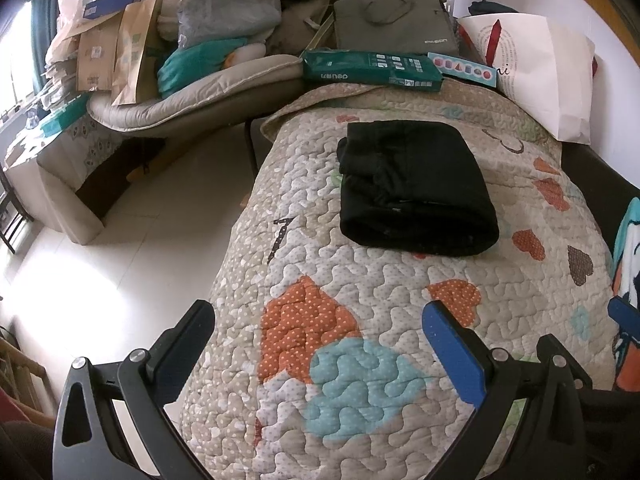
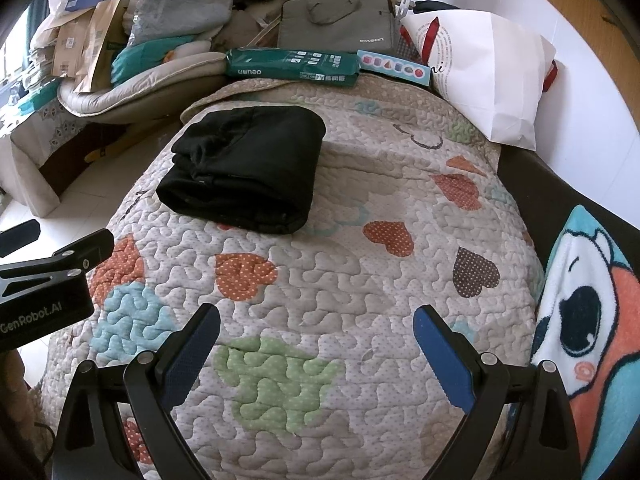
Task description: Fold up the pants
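Black pants (image 1: 416, 188) lie folded into a thick rectangular bundle on the quilted bed cover (image 1: 360, 280), toward its far end. They also show in the right wrist view (image 2: 248, 168), at the far left of the quilt (image 2: 320, 272). My left gripper (image 1: 320, 320) is open and empty, held above the near part of the quilt, well short of the pants. My right gripper (image 2: 318, 324) is open and empty too, over the near quilt to the right of the left one. The left gripper's body (image 2: 48, 280) shows at the left edge of the right wrist view.
A green box (image 1: 372, 70), a grey laptop bag (image 1: 396, 24) and a white paper bag (image 1: 536, 72) stand at the far end of the bed. A cluttered lounge chair (image 1: 180, 92) is at far left. White floor (image 1: 120, 260) lies left. A cartoon blanket (image 2: 580, 320) lies at right.
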